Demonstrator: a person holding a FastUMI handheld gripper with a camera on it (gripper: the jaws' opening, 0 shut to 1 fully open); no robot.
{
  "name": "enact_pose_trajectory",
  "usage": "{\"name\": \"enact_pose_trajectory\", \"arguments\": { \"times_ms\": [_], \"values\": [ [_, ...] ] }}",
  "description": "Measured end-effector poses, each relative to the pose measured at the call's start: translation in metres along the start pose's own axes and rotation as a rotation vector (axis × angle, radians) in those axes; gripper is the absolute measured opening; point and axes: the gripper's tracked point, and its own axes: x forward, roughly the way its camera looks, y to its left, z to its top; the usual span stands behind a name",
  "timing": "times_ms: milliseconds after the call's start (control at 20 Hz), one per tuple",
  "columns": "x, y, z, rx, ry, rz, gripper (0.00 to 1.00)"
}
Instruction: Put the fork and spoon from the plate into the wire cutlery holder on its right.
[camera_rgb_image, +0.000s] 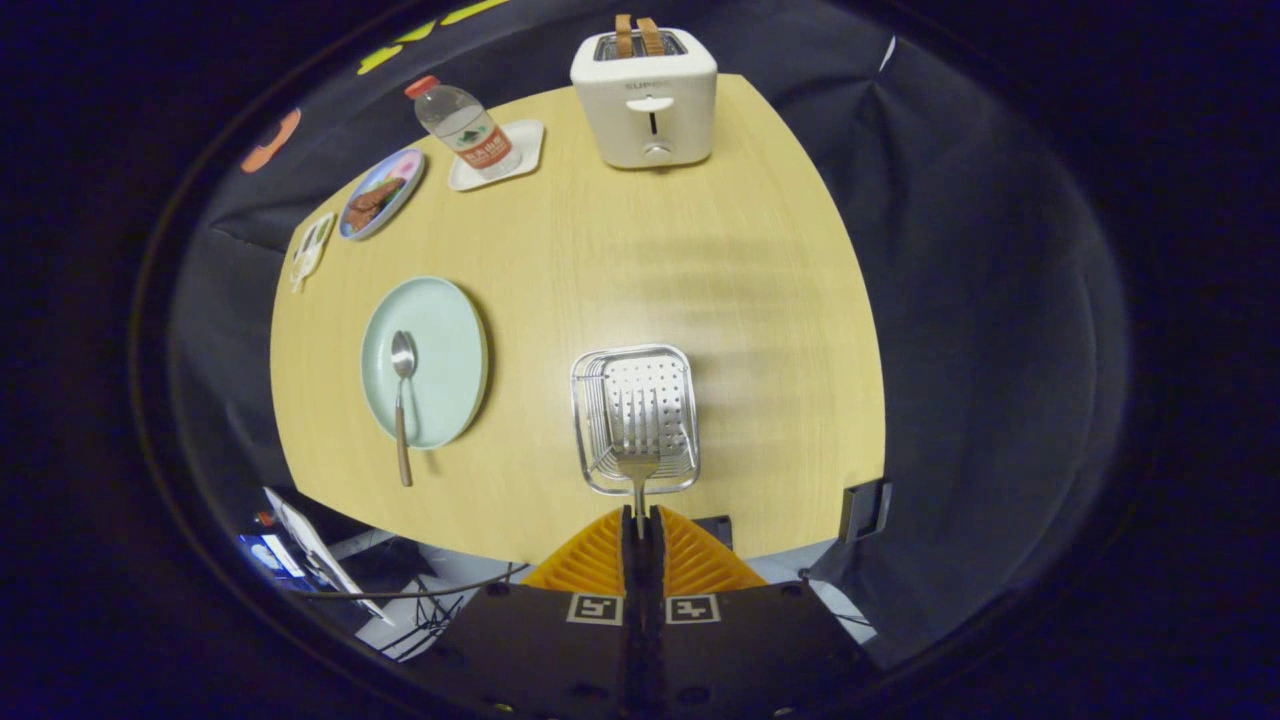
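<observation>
The gripper (640, 520), low centre, pinches the fork (637, 468) tines-first over the wire cutlery holder (634, 420); it should lower squarely inside before releasing.

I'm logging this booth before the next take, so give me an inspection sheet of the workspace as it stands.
Surface: wooden table, bare in the middle.
Job's things: fork held between the fingers, tines over the wire cutlery holder; spoon lies on the green plate, handle past its rim.
Clutter: toaster with bread slices, water bottle on a small white tray, patterned plate, small white item at the table's edge.
Grippers: gripper shut on the fork's handle.
Cables: dark cables below the near table edge.
Surroundings: black cloth wall.
</observation>
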Motion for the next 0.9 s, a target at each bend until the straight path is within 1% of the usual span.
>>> {"name": "enact_pose_trajectory", "arguments": {
  "times_ms": [50, 250, 300, 400, 500, 550, 600, 650, 800, 900],
  "values": [
    [0.004, -0.002, 0.002, 0.006, 0.006, -0.002, 0.02],
    [0.019, -0.004, 0.009, 0.06, 0.024, 0.024, 0.02],
    [0.022, -0.003, 0.01, 0.068, 0.021, 0.038, 0.07],
    [0.023, -0.002, 0.016, 0.076, 0.001, 0.05, 0.1],
    [0.02, -0.001, 0.022, 0.071, -0.049, 0.044, 0.24],
    [0.017, -0.001, 0.025, 0.056, -0.09, 0.033, 0.4],
    [0.008, 0.0, 0.03, 0.035, -0.138, 0.024, 0.46],
    [0.001, 0.003, 0.036, 0.014, -0.199, 0.019, 0.58],
    [-0.027, 0.027, 0.052, -0.061, -0.424, 0.054, 0.93],
    [-0.041, 0.047, 0.053, -0.095, -0.525, 0.06, 0.91]
  ]
}}
